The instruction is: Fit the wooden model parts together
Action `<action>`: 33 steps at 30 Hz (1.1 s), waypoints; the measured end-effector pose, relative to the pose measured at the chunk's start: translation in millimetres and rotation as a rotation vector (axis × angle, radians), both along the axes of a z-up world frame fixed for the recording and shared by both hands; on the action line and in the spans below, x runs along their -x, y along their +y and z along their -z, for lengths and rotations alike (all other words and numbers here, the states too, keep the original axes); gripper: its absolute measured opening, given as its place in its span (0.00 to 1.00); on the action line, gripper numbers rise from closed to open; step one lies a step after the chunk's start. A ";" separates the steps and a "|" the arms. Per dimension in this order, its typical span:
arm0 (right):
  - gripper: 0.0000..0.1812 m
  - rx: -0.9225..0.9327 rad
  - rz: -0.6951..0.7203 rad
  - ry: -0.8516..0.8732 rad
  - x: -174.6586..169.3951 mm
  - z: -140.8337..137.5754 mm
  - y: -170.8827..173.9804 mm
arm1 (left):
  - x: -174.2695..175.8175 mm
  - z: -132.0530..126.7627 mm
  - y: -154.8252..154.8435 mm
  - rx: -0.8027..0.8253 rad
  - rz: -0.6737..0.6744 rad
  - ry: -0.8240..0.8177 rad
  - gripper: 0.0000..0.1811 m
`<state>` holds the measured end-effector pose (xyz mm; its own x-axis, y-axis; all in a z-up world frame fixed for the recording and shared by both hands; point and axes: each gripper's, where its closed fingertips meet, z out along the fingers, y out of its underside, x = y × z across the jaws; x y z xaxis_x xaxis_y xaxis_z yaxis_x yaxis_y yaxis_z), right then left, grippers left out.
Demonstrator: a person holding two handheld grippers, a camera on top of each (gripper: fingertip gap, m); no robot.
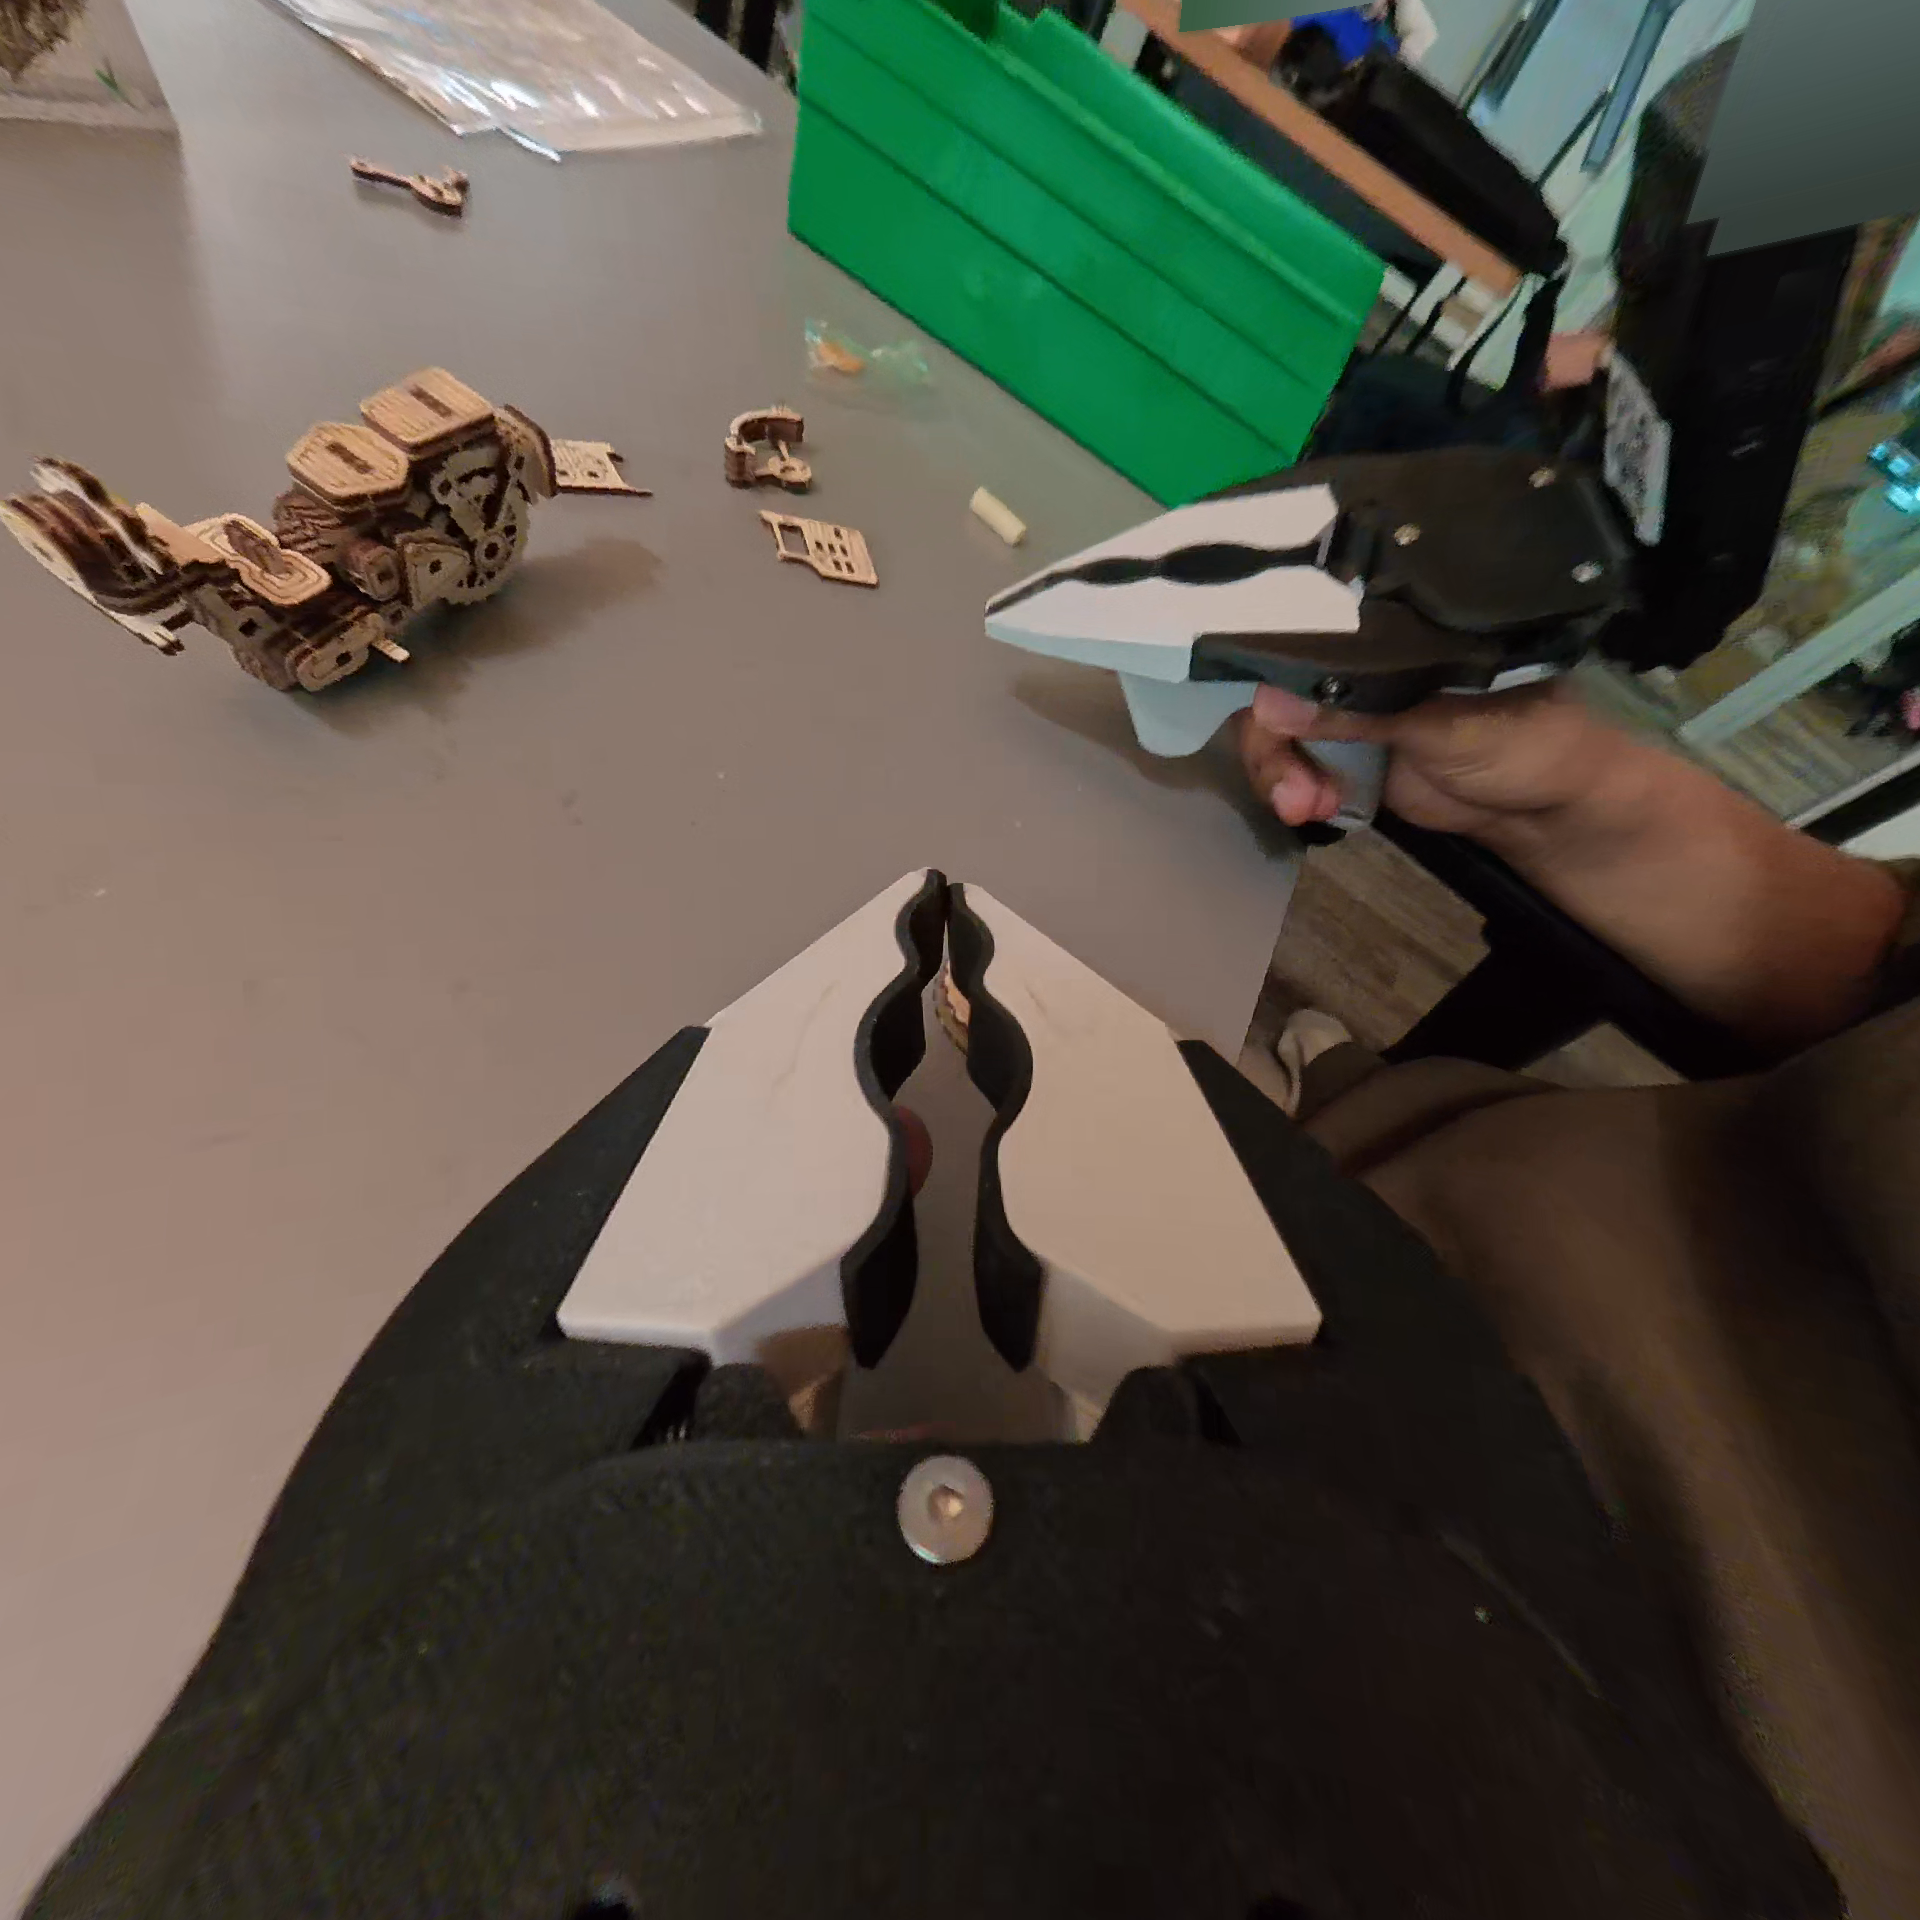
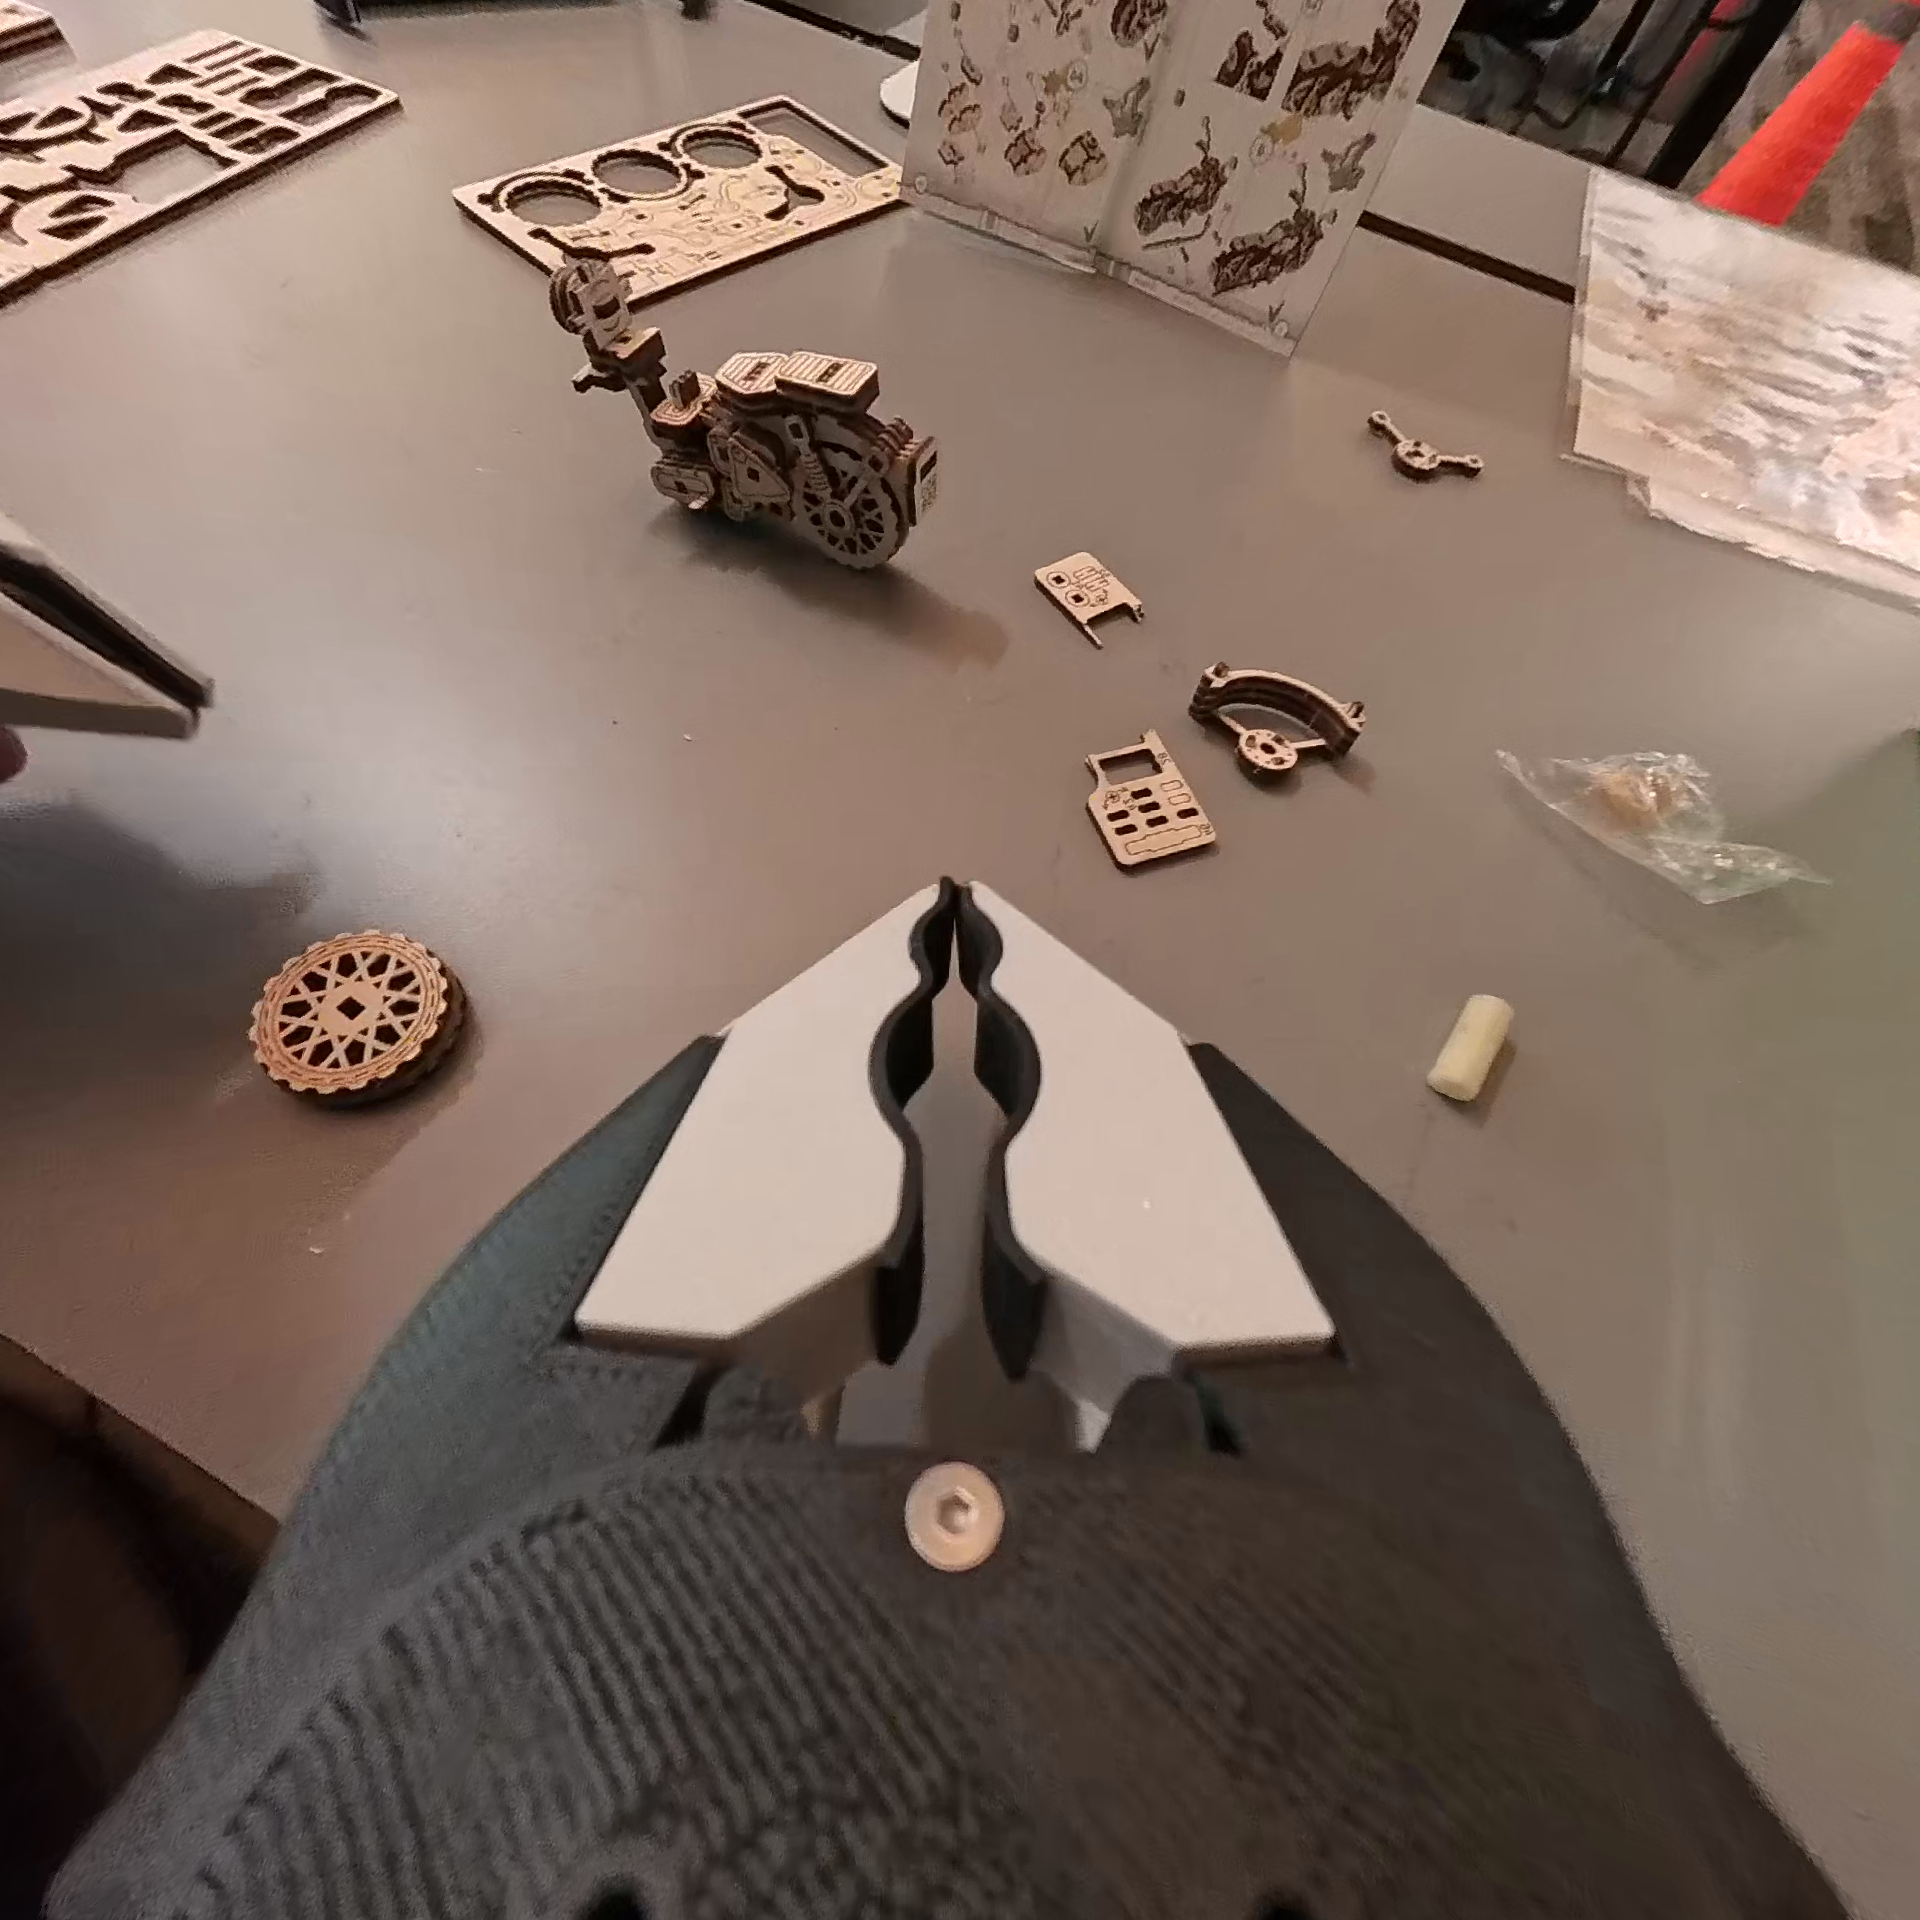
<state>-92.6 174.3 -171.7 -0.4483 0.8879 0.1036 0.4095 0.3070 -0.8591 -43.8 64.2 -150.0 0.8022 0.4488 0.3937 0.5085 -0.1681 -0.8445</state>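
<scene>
Presently, both jaws pressed together, empty; ahead, the motorcycle model [image 2: 774, 457] stands part-built, wheel [image 2: 355, 1013] and small parts [image 2: 1148, 798] unfitted.

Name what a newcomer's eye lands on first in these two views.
The half-built brown wooden motorcycle model stands mid-table, loose flat wooden parts scattered to its right. A round spoked wooden wheel lies alone near the table's front edge. In the left wrist view, a bright green plastic crate sits at the grey table's far edge.
</scene>
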 end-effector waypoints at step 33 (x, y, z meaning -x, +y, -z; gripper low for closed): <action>0.02 0.215 -0.066 -0.084 -3.8 -4.7 -8.6 | 32.4 25.7 -35.7 0.007 -0.260 -0.204 0.00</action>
<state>-88.7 165.7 -167.0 -0.5050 0.8540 -0.1251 0.4675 0.1489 -0.8714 -76.2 28.5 -175.7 0.5653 0.6314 0.5309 0.6938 -0.0158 -0.7200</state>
